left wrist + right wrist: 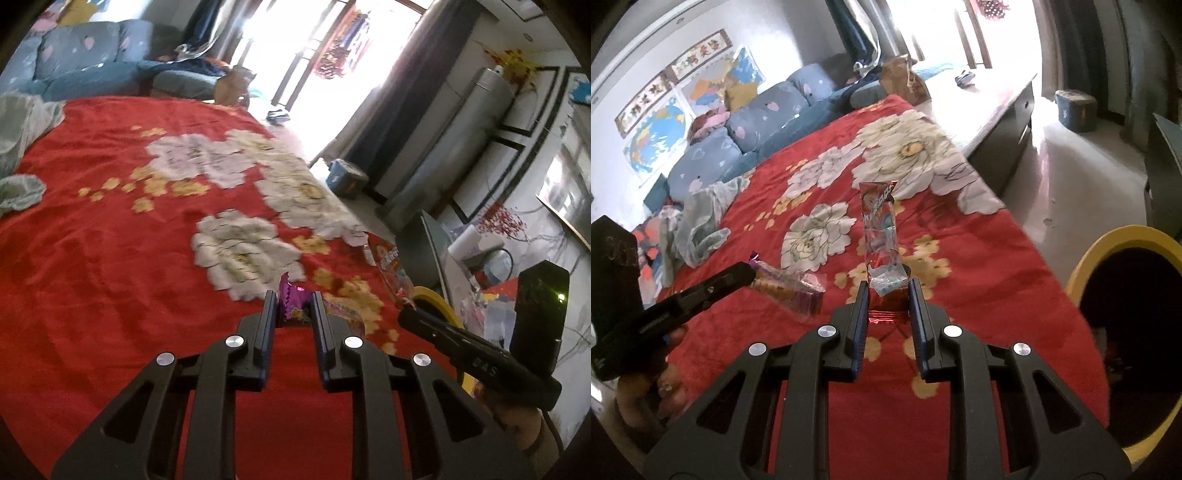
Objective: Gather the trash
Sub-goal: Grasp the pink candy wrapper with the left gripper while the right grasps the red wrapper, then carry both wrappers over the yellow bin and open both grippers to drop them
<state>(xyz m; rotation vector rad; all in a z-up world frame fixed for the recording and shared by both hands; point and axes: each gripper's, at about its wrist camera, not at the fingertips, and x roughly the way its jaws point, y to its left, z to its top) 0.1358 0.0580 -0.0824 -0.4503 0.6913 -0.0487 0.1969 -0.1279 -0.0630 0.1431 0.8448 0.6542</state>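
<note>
Left gripper (294,301) is pointing downward with both fingers pressing on a purple wrapper (291,306); right gripper (888,291) is angling down likewise, its jaws clamping a red wrapper (881,229) standing upright between them

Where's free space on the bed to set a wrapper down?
Bare blanket right of the red wrapper, up to the bed edge. Also the wide red patch between the pale cloth and the white flowers. Crowded near the yellow bin, where both tongs meet.
</note>
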